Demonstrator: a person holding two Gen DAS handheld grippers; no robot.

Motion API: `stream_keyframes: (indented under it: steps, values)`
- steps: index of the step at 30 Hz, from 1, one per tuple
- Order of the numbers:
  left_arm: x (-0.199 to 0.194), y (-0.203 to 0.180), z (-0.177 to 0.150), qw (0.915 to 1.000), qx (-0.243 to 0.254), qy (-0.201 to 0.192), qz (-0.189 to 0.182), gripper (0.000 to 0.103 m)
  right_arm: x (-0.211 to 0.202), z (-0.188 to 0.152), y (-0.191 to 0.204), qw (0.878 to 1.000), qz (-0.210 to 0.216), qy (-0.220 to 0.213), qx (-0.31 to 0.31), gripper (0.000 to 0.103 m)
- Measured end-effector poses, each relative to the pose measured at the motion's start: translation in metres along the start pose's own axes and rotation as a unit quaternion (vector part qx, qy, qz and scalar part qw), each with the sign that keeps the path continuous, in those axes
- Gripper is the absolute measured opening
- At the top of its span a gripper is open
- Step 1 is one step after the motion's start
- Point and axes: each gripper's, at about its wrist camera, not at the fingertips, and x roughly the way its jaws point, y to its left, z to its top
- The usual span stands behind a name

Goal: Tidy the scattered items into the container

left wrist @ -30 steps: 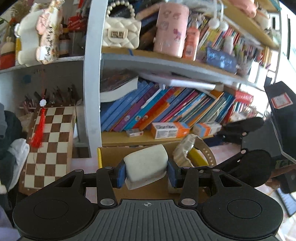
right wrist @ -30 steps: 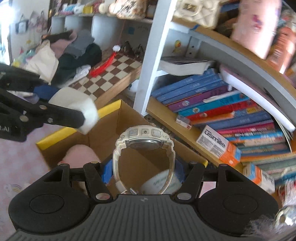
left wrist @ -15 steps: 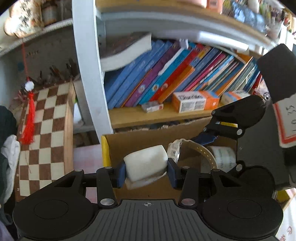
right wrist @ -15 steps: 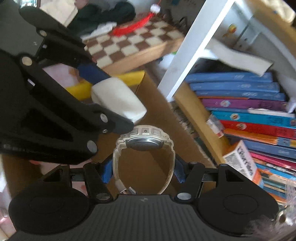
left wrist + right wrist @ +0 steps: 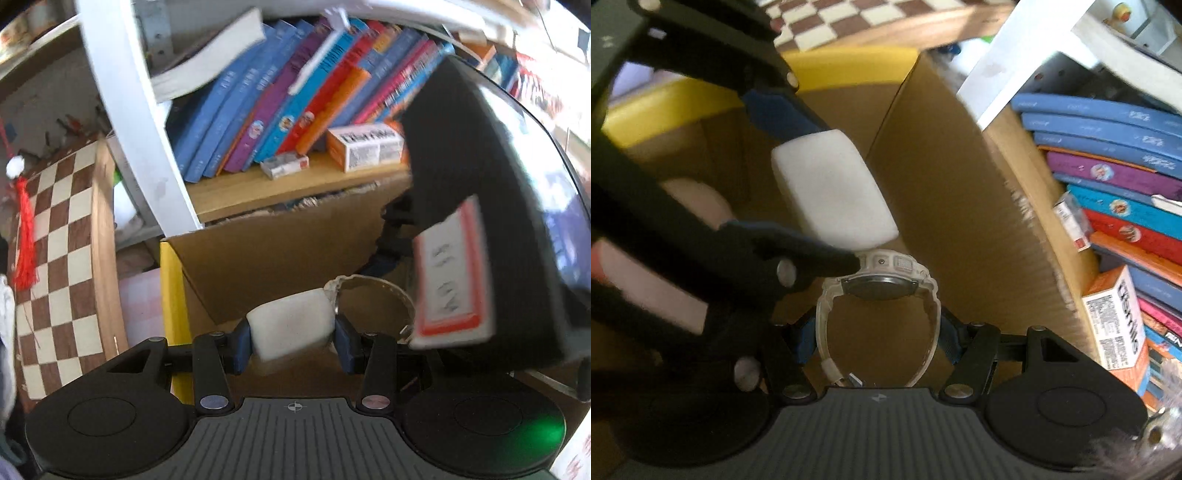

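Both grippers have dropped lower over the cardboard box since a second ago, and they now crowd each other above its opening. Left gripper [image 5: 293, 338] is clenched on a white sponge block [image 5: 291, 332], pinched side to side between the blue pads. Right gripper [image 5: 879, 338] is clamped on a white wristwatch [image 5: 881, 314], strap looped upright between the pads, watch face away from the camera. From the right wrist view the sponge [image 5: 831, 192] sits just beyond the watch, and one left finger [image 5: 798, 254] looks to be touching or nearly touching the watch head; cannot tell which.

Step in hand: carry-and-drop, both items over the box [image 5: 280, 258], neither released yet. Next move, by my guess: open one gripper at a time, sponge first or watch first, with the two tools eased apart so the fingers do not snag the strap.

Box stands on the floor against the low bookshelf [image 5: 280, 181], yellow flap [image 5: 171, 302] on its left edge. Inside, near the left wall, a pinkish soft thing [image 5: 698, 199] shows, half hidden by the left gripper; can't say what it is. Rest of the box floor is mostly blocked. Chessboard [image 5: 59, 251] leans just left of the box.
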Motion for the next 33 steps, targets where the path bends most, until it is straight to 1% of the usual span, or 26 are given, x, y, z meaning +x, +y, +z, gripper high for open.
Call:
stream_keyframes:
  steps: [3, 6, 9, 11, 12, 13, 14, 16, 19, 22, 25, 30, 33]
  values:
    - [0.002, -0.002, 0.0, 0.9999, 0.009, 0.004, 0.005, 0.045, 0.002, -0.001, 0.005, 1.0, -0.002, 0.004, -0.012, 0.062]
    - [0.002, 0.0, -0.001, 1.0, 0.006, 0.004, 0.006, 0.046, 0.002, -0.003, 0.007, 1.0, -0.005, 0.003, -0.014, 0.064]
    - [0.005, 0.0, -0.001, 0.9999, 0.003, 0.0, 0.015, 0.05, -0.002, -0.005, 0.008, 1.0, -0.015, -0.005, -0.012, 0.07]
    - [0.002, 0.001, -0.002, 0.9997, 0.003, -0.005, 0.025, 0.056, -0.004, -0.007, 0.009, 1.0, -0.021, -0.011, -0.012, 0.083]
    - [-0.001, 0.001, -0.003, 0.9995, 0.004, -0.01, 0.029, 0.058, -0.006, -0.008, 0.01, 1.0, -0.023, -0.014, -0.012, 0.084]
    - [-0.004, 0.002, -0.003, 0.9994, 0.003, -0.015, 0.032, 0.064, -0.009, -0.009, 0.01, 0.999, -0.025, -0.019, -0.012, 0.087]
    - [-0.007, 0.002, -0.004, 0.9992, 0.002, -0.021, 0.034, 0.065, -0.012, -0.01, 0.011, 0.999, -0.027, -0.023, -0.012, 0.09]
    - [-0.015, 0.004, -0.005, 0.9987, -0.005, -0.032, 0.039, 0.075, -0.018, -0.013, 0.01, 0.999, -0.03, -0.03, -0.01, 0.09]
    - [-0.029, 0.003, -0.006, 0.9979, -0.004, -0.05, 0.042, 0.081, -0.031, -0.018, 0.008, 0.998, -0.035, -0.043, 0.005, 0.09]
    - [-0.043, 0.0, -0.008, 0.9964, 0.002, -0.069, 0.049, 0.082, -0.048, -0.023, 0.006, 0.997, -0.04, -0.06, 0.023, 0.091]
    - [-0.056, -0.001, -0.008, 0.9943, 0.002, -0.09, 0.058, 0.086, -0.066, -0.026, 0.001, 0.995, -0.049, -0.078, 0.041, 0.092]
    - [-0.088, -0.002, -0.012, 0.9897, -0.016, -0.126, 0.066, 0.088, -0.093, -0.021, -0.004, 0.989, -0.064, -0.113, 0.07, 0.096]
    - [-0.107, -0.001, -0.016, 0.9865, -0.025, -0.146, 0.07, 0.089, -0.112, -0.025, 0.0, 0.984, -0.073, -0.139, 0.084, 0.097]
